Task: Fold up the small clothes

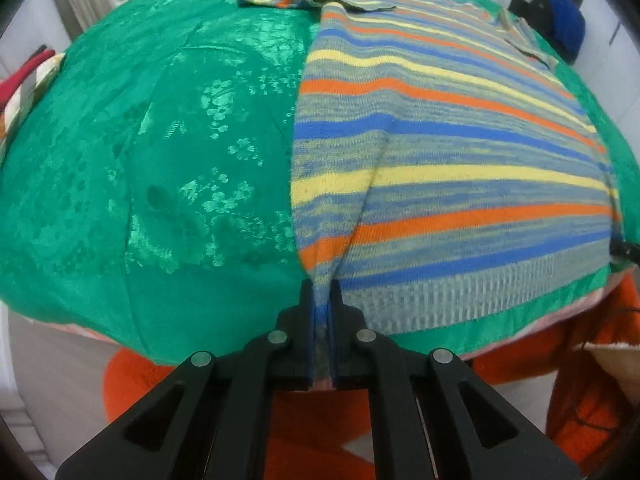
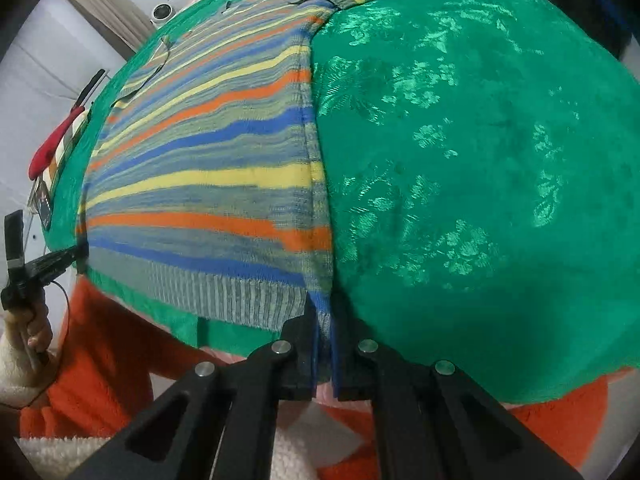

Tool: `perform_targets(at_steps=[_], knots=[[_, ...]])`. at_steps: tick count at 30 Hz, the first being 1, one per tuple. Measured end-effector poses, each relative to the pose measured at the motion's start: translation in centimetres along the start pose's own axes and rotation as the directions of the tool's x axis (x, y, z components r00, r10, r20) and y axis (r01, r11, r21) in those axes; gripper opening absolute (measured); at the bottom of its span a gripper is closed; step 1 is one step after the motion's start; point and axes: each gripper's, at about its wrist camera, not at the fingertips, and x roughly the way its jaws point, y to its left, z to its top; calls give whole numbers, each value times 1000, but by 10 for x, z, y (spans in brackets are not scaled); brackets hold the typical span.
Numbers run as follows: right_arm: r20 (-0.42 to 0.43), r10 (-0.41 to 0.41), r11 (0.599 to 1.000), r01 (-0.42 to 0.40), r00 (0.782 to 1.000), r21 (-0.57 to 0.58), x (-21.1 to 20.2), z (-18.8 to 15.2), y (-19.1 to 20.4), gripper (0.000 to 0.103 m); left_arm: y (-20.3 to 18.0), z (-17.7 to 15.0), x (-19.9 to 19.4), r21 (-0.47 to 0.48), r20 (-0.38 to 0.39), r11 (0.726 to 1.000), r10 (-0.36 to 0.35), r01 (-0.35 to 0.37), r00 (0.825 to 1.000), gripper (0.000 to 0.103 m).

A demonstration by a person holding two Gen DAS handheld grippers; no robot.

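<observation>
- While the striped sweater (image 1: pixel 440 152) lies flat on the green cloth (image 1: pixel 160 160), its two near hem corners are pinched.
- At the sweater's left corner, the left gripper (image 1: pixel 321 296) is clenched on the hem, and the knit rises into a ridge between its black fingers (image 1: pixel 306 300).
- Across the middle run blue, yellow and orange bands, with a grey ribbed hem (image 1: pixel 460 296) along the near edge.
- At the sweater's right corner, the right gripper (image 2: pixel 322 316) is clamped on the fabric too.
- In the right wrist view, a hand (image 2: pixel 34 324) holds the left gripper's handle at the far left edge.
- Beyond the sweater, the cloth shows a shiny floral weave.
</observation>
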Motion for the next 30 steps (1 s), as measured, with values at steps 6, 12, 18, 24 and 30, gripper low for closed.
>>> perform_targets(at_steps=[6,12,18,24,30], knots=[[-93,54,998,-55,994,-7,-17,-3,-9,37,6,-12,-36,24,15,998,57,-58,998,45],[124,-177,958,200,976,-205,-93,72,-10,52,14,-3,-86,-33,161,993,120,-116,980,57],[306,-155,853,284,939,-438,-31,183,32,57,-10,13,-113,-101,242,994,52,-28,969,59],[244,-139,922,215,960,-321,54,250,15,25,-14,-8,-118,-101,224,992,95,-74,970,68],[382,-85,996,72,920,48,-42,268,-82,2,13,-25,-104,-176,176,982,103,-72,979,68]])
